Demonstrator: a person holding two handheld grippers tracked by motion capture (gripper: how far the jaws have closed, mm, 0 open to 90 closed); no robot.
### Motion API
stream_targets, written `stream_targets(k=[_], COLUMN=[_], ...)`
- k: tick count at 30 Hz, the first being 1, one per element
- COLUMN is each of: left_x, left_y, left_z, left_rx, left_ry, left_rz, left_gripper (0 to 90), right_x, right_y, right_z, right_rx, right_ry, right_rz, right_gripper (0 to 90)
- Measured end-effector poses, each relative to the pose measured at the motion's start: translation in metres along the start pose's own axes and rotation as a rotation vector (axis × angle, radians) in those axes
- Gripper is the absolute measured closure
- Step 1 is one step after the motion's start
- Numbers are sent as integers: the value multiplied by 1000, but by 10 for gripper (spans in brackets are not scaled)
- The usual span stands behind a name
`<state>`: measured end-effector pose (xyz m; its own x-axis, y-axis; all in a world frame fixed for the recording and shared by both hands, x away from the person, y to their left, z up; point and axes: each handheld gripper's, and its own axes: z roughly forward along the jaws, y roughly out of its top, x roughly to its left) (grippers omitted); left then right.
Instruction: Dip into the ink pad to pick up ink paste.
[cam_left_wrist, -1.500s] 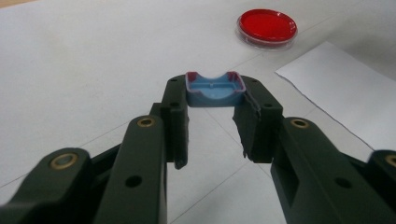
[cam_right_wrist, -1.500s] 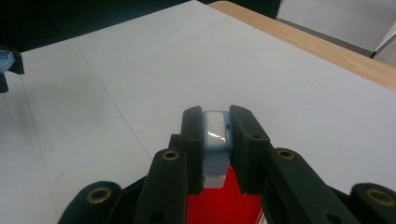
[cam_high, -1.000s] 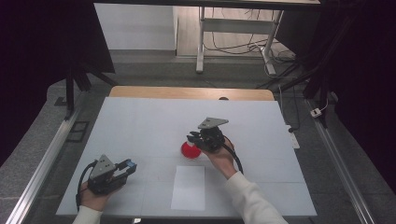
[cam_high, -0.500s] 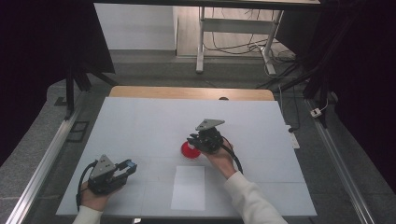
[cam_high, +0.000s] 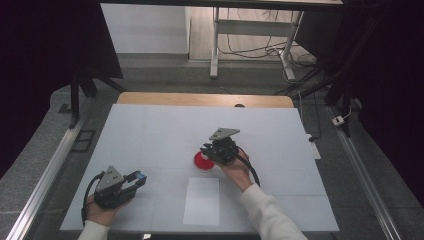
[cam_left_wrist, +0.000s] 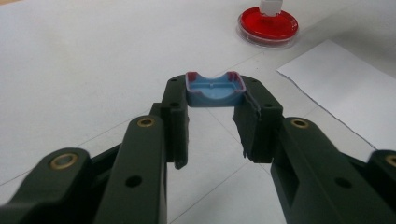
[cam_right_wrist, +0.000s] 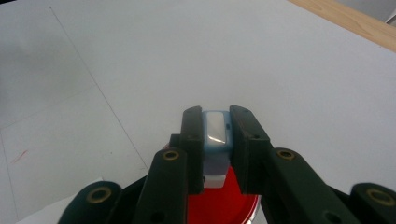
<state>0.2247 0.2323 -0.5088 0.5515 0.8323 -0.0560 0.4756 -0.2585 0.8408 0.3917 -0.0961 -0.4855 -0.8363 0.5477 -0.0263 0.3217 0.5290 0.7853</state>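
Right gripper (cam_right_wrist: 215, 140) is clamped on a small white stamp (cam_right_wrist: 215, 135) with a pale blue rim, the jaws pinching its two sides, and the stamp's lower end sits over the red pad (cam_right_wrist: 224, 205), a round dish of red ink. From the left gripper view, the stamp's white foot (cam_left_wrist: 269, 5) meets the red surface; whether it actually presses in, I cannot tell. Over to the left gripper (cam_left_wrist: 215, 105): jaws closed on a blue cap (cam_left_wrist: 215, 91), a shallow tray with red smears along its rim, held just above the table (cam_high: 150, 135). From above, the pad (cam_high: 201, 161) lies near the table's middle, the right gripper (cam_high: 220, 150) over its right edge. A white sheet (cam_high: 202, 201) lies just nearer the front edge, apart from the pad. The left gripper (cam_high: 127, 182) is well off near the front left corner
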Motion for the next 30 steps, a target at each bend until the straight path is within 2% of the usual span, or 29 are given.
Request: stream_targets(k=[6,15,24,30], left_x=[0,0,0,0], left_y=[0,0,0,0], left_z=[0,0,0,0], left_rx=[0,0,-1,0], left_ry=[-1,-2,-1,-1], left_rz=[0,-1,-1,1], left_gripper=[653,653,653,653], right_x=[0,1,2,2], right_y=[-3,-4,-5,-6], right_z=[5,6,8,8], right_rx=[25,24,53,53], right_ry=[1,1,-8,-8], right_rz=[-5,-4,-14,-15], right_gripper=[755,756,758,758])
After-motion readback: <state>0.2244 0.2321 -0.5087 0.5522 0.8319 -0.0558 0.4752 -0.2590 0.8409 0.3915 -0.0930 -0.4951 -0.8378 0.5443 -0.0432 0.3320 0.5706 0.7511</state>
